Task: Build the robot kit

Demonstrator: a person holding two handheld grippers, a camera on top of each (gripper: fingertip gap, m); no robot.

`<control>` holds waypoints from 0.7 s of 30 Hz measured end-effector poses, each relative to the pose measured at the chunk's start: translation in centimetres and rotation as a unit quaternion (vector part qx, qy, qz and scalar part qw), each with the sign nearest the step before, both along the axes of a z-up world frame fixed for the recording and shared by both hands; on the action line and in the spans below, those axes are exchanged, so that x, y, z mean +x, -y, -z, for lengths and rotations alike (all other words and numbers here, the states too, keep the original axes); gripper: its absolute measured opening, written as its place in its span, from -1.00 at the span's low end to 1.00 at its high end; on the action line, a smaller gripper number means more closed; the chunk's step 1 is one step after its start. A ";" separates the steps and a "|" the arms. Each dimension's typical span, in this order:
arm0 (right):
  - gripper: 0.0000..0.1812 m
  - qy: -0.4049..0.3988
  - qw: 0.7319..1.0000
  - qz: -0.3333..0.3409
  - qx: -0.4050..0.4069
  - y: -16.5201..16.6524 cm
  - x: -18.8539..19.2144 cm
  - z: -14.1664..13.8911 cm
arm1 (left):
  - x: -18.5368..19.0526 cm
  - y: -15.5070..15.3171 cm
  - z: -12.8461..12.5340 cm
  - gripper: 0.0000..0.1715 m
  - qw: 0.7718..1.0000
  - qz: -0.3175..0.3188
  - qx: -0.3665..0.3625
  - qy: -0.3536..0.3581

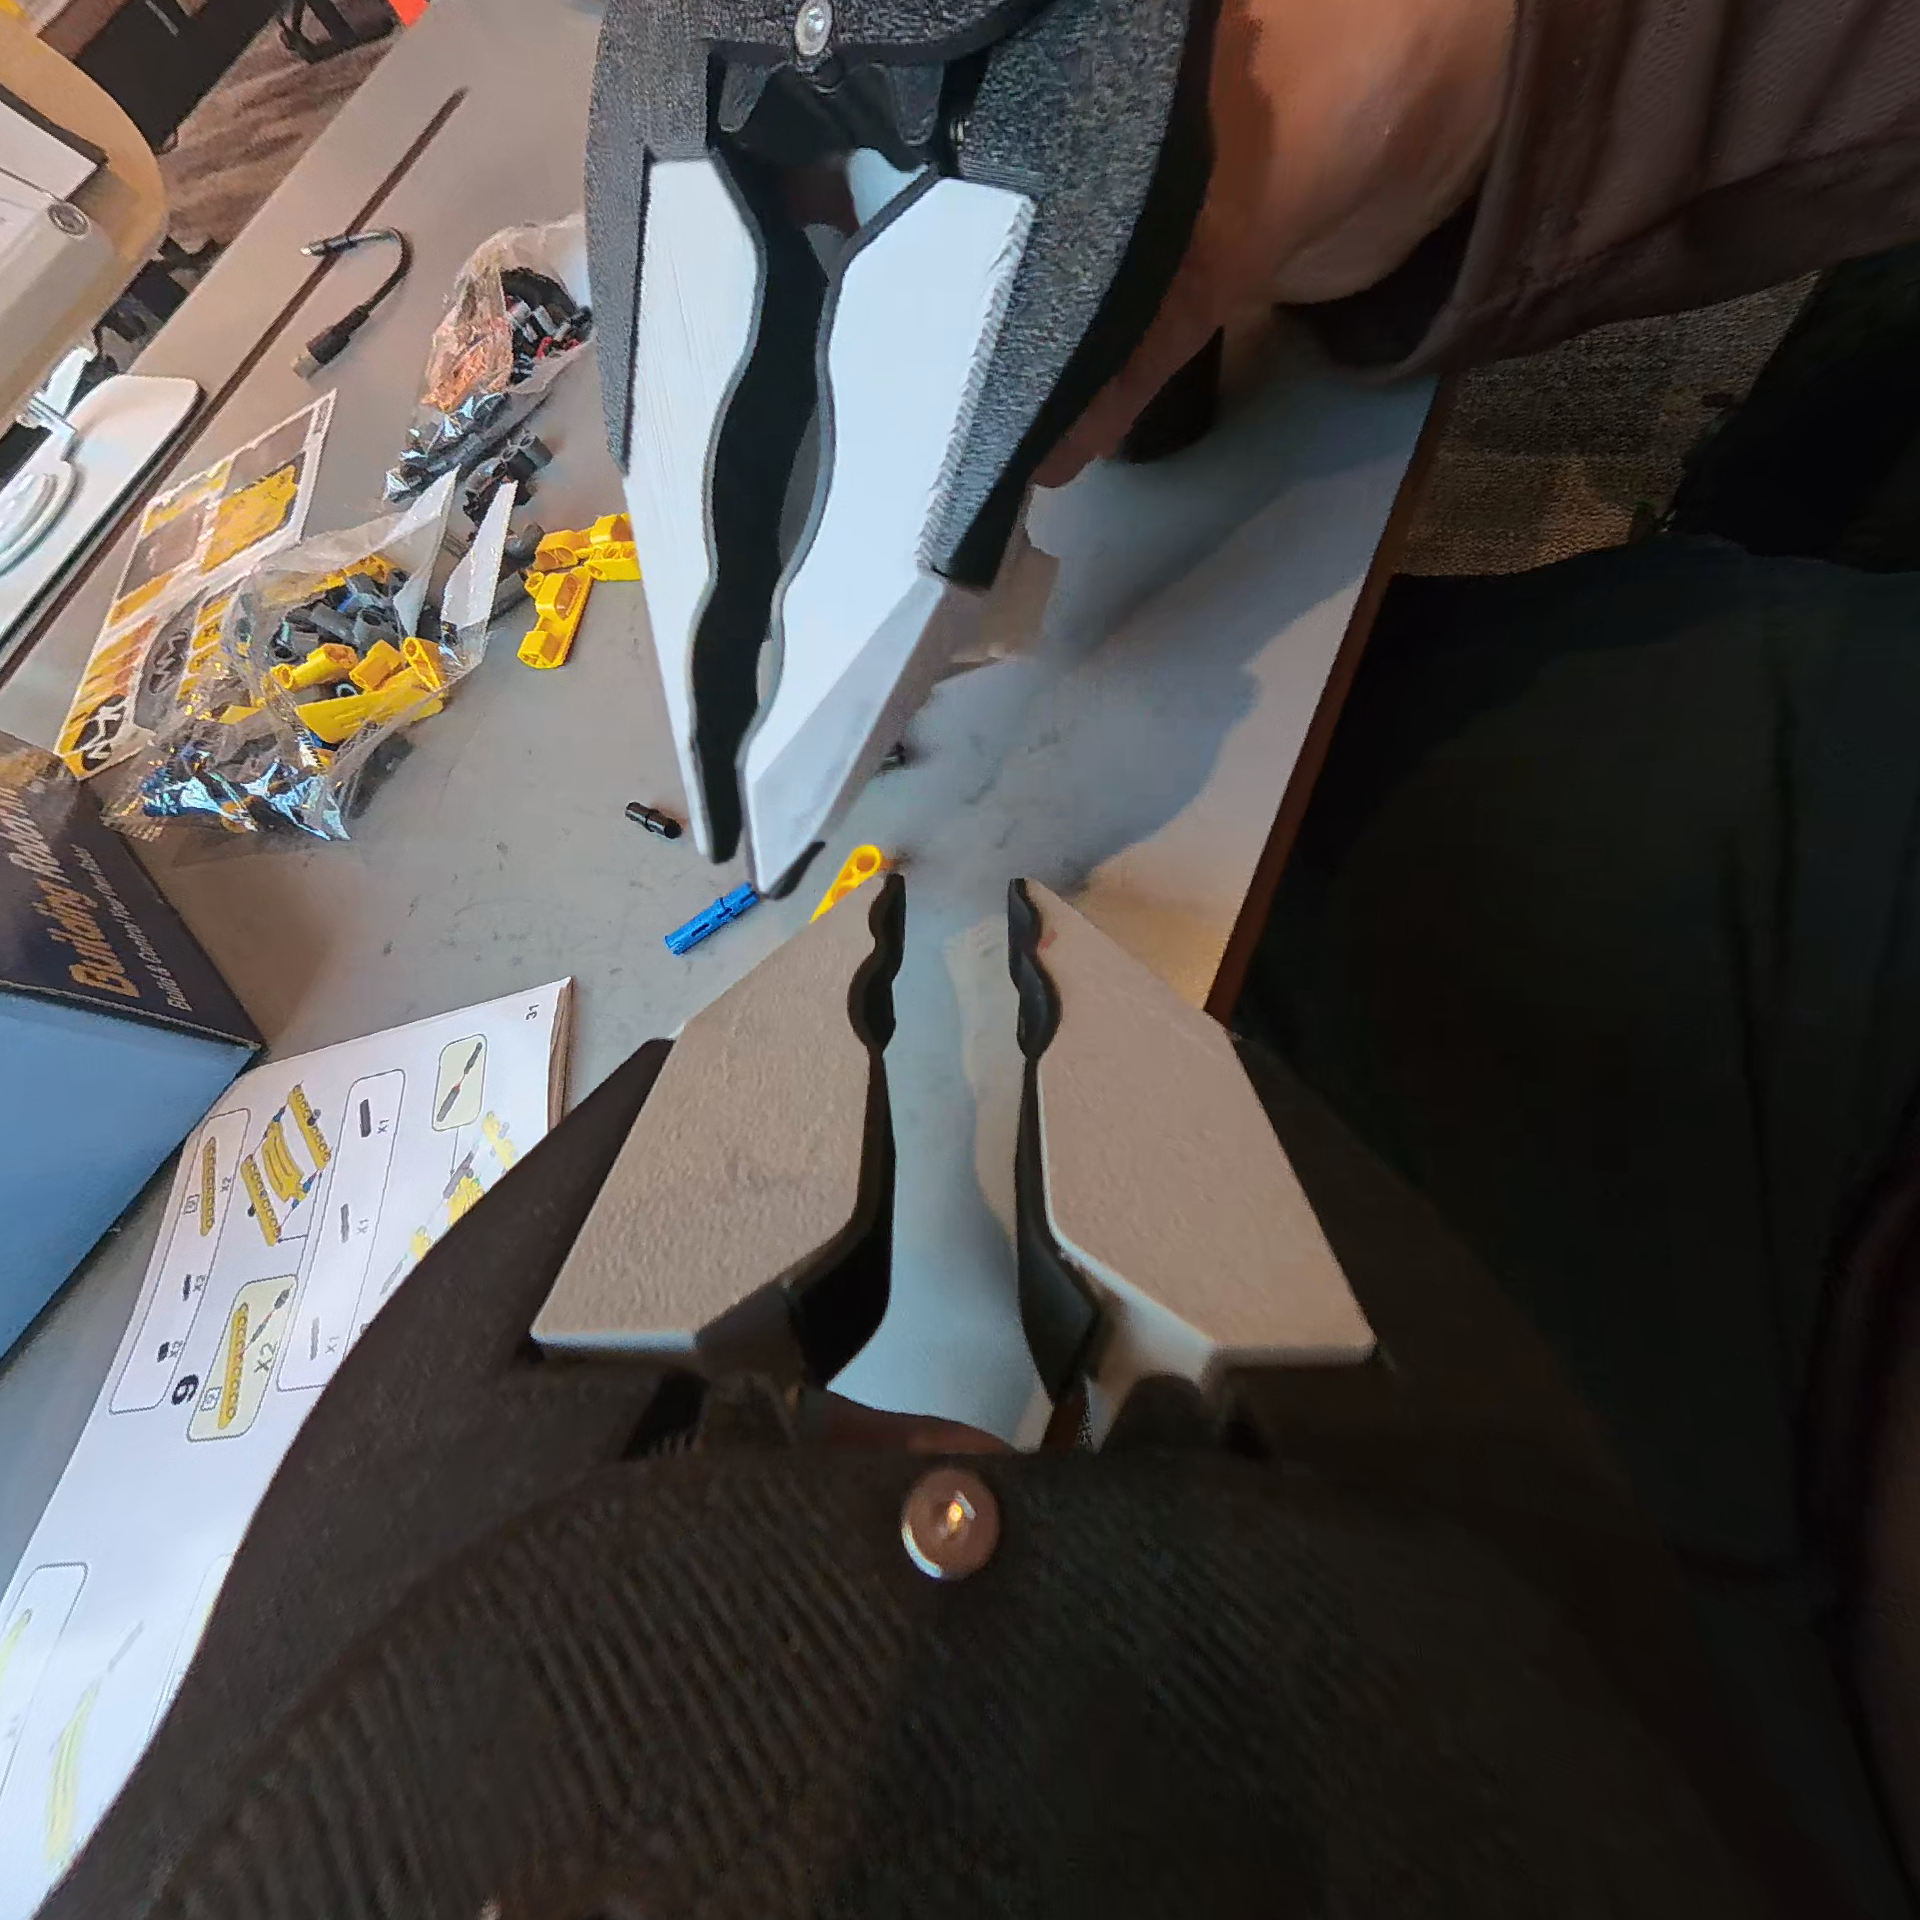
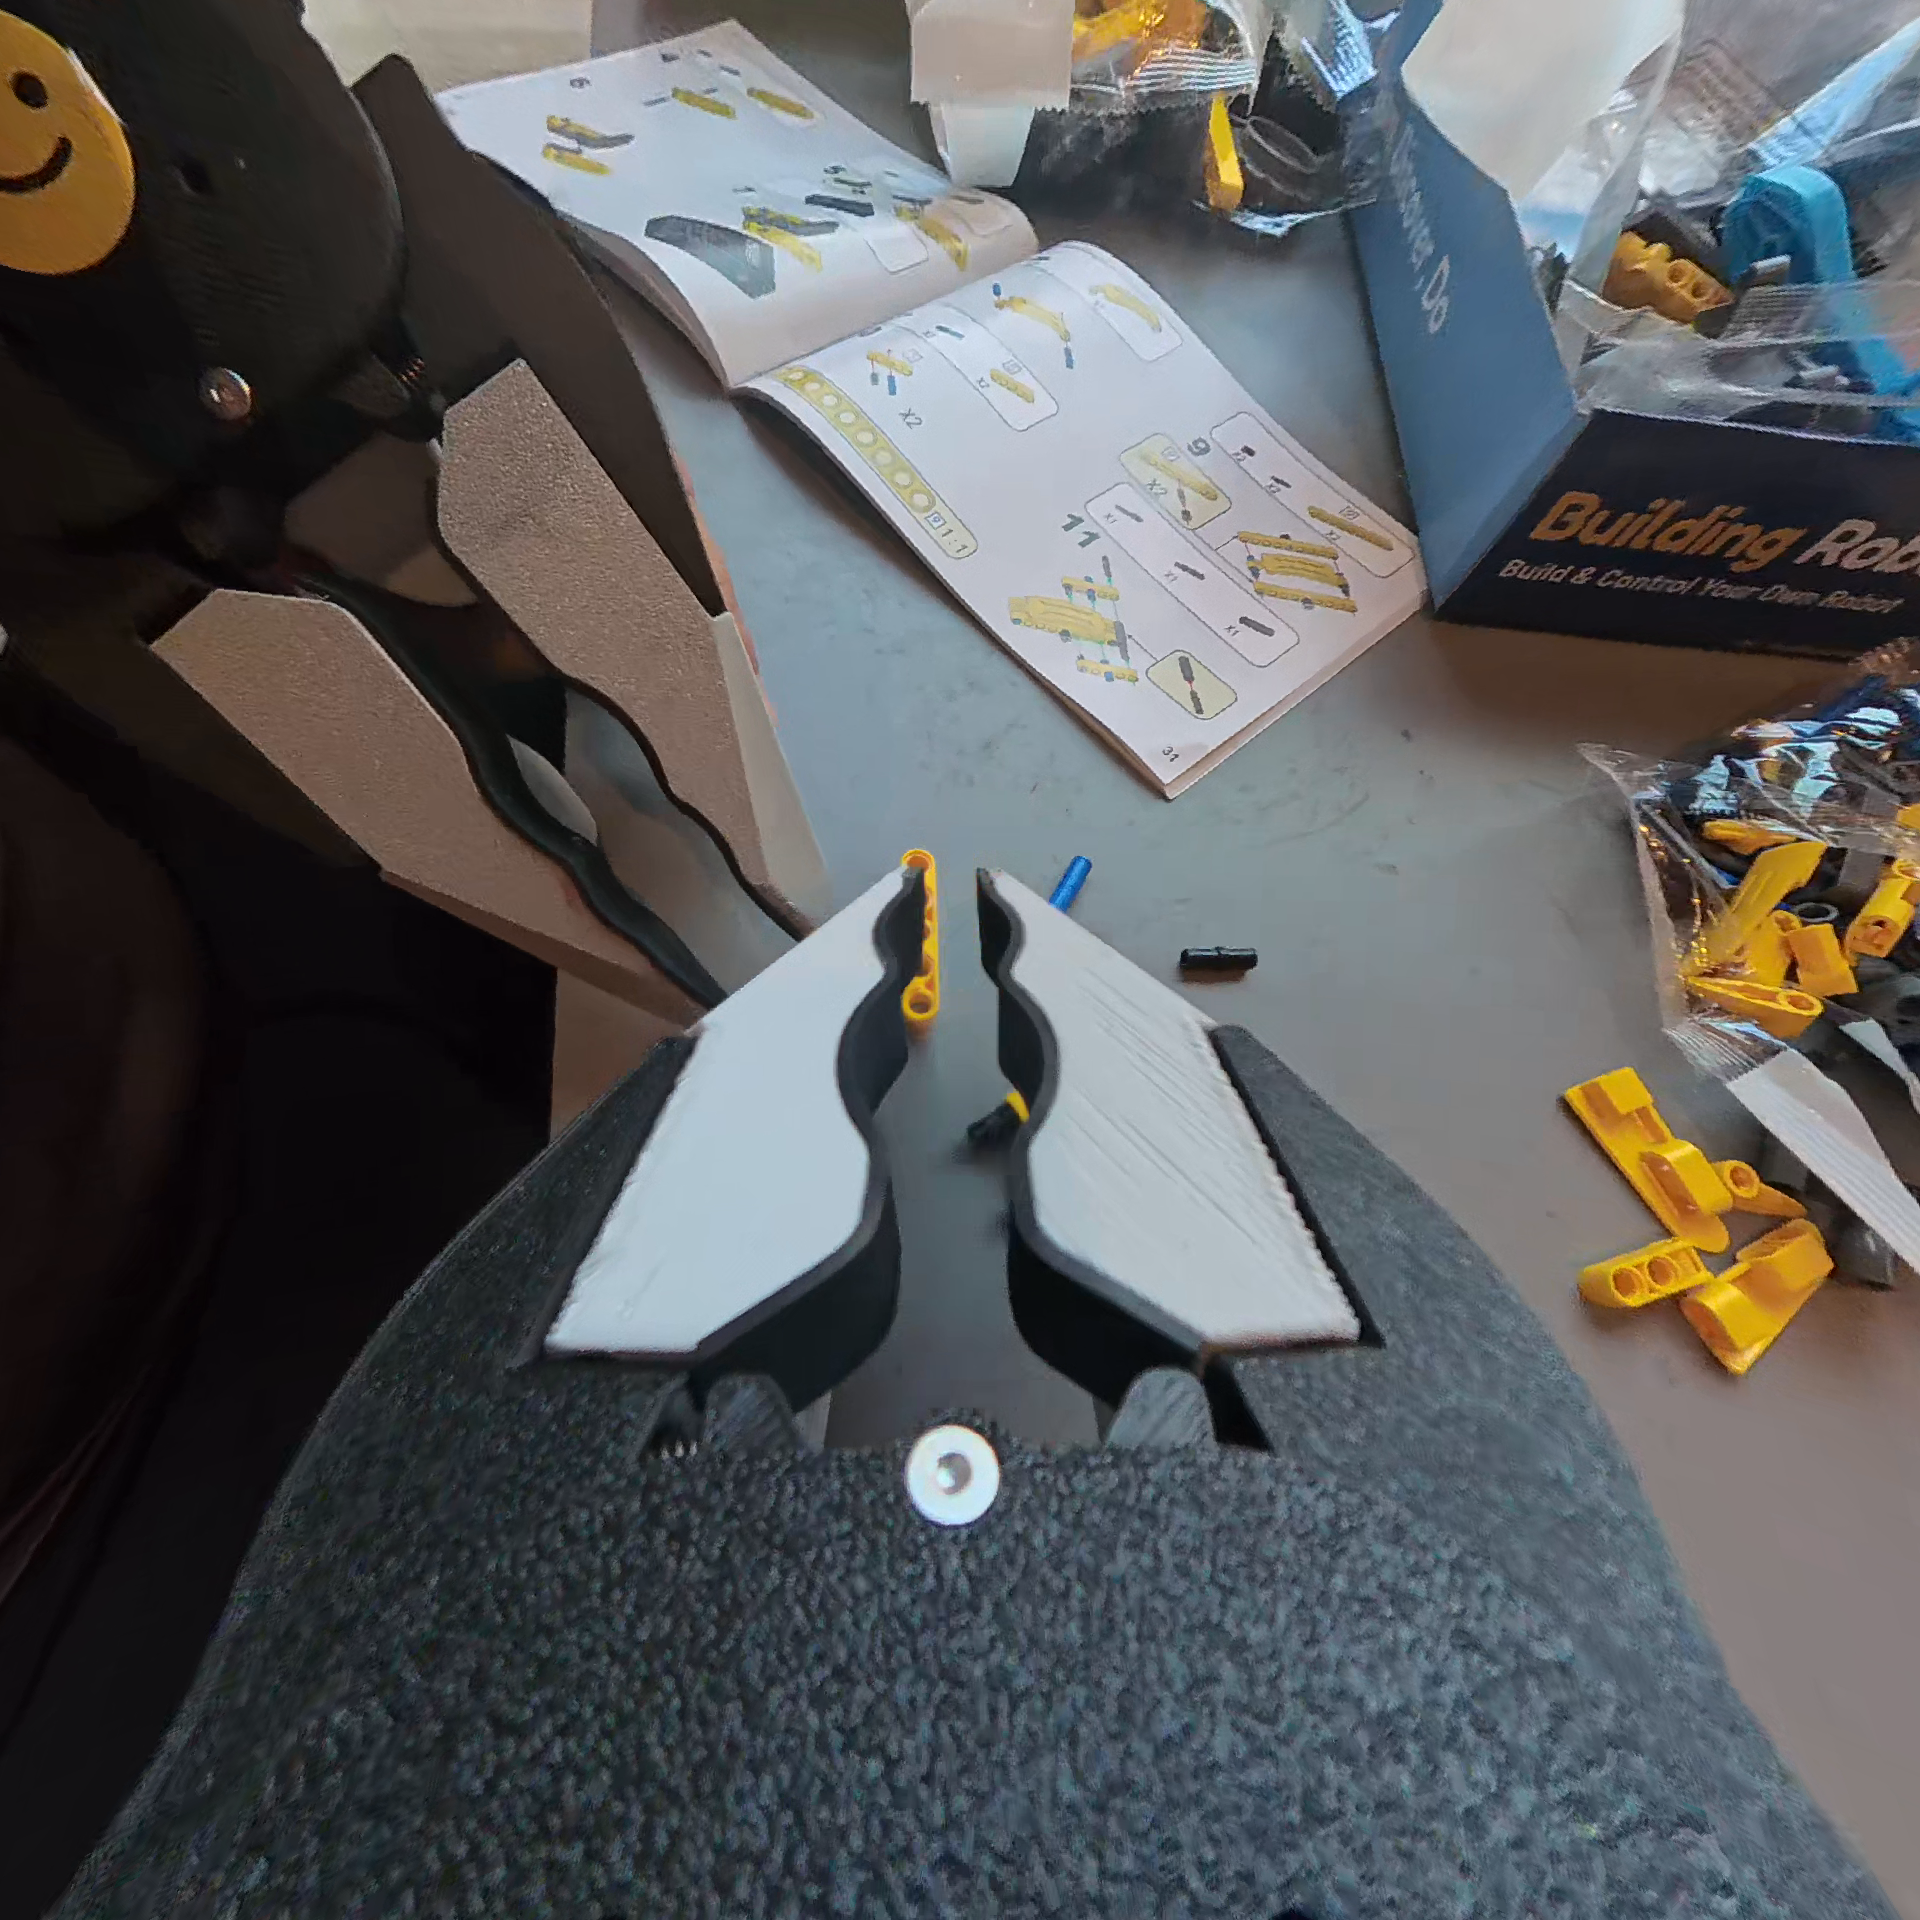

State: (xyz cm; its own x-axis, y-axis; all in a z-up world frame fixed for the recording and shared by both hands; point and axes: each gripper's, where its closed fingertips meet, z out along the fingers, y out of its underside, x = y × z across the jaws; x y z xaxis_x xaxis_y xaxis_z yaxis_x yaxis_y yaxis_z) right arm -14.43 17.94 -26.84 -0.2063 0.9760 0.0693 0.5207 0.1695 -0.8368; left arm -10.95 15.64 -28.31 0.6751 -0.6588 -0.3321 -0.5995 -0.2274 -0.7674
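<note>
My right gripper is slightly open over the grey table. A thin yellow holed beam lies between its jaws, against the left pad and clear of the right one. A small black pin with a yellow bit lies farther back between the fingers. My left gripper is open and empty, its tips facing the right gripper almost tip to tip. The beam's end shows between them. The left gripper also shows in the right wrist view. A blue pin and a black pin lie just beyond.
An open instruction booklet and a dark blue box lie behind. Torn bags of parts and loose yellow pieces sit to the right. The table edge is close by. A person's forearm holds the right gripper. Left and right tips are no more than a few centimetres apart.
</note>
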 end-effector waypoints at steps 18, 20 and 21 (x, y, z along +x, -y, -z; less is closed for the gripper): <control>-0.93 -0.120 0.958 0.257 0.032 -10.7 2.7 -4.1 | 0.0 0.1 0.0 -0.81 1.000 0.002 0.005 -0.002; -0.94 -0.141 0.945 0.290 0.049 -12.2 4.3 -5.6 | 0.1 0.1 0.0 -0.81 1.000 0.003 0.005 -0.002; -0.94 -0.157 0.937 0.308 0.053 -13.1 5.4 -6.5 | 0.1 0.1 0.0 -0.81 1.000 0.003 0.005 -0.003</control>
